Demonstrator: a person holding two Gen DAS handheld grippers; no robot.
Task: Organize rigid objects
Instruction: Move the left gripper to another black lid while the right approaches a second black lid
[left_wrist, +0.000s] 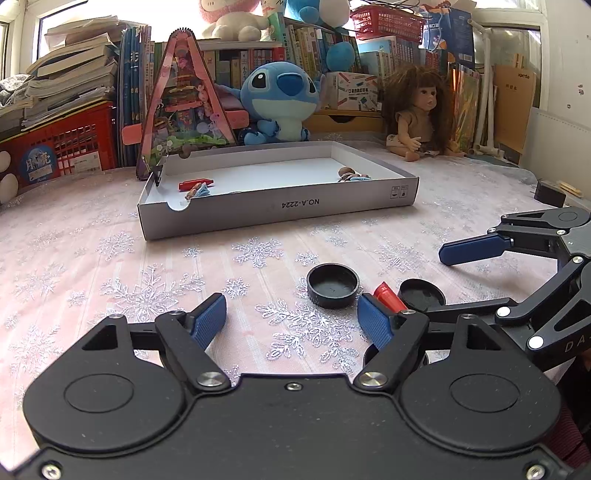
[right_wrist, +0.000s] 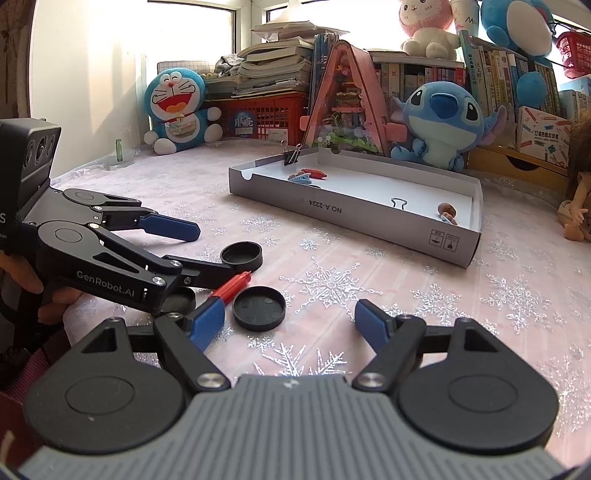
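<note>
A shallow white cardboard box (left_wrist: 277, 208) lies on the snowflake cloth, also seen from the right wrist as the box (right_wrist: 354, 218). It holds a red piece (left_wrist: 195, 184), a blue clip and small figures (left_wrist: 349, 173). In front of it lie a black round cap (left_wrist: 333, 285), a second black cap (left_wrist: 422, 294) and a red marker (left_wrist: 388, 297). My left gripper (left_wrist: 291, 323) is open over bare cloth, with the cap just beyond its fingertips. My right gripper (right_wrist: 290, 323) is open too, and a black cap (right_wrist: 259, 308) and the marker (right_wrist: 231, 286) lie by its left finger.
A black binder clip (right_wrist: 291, 155) grips the box's far rim. Behind the box stand a pink triangular toy house (left_wrist: 184, 107), a blue plush (left_wrist: 280, 99) and a doll (left_wrist: 421, 110). Books and red crates line the back. A small black block (left_wrist: 550, 194) lies at the right.
</note>
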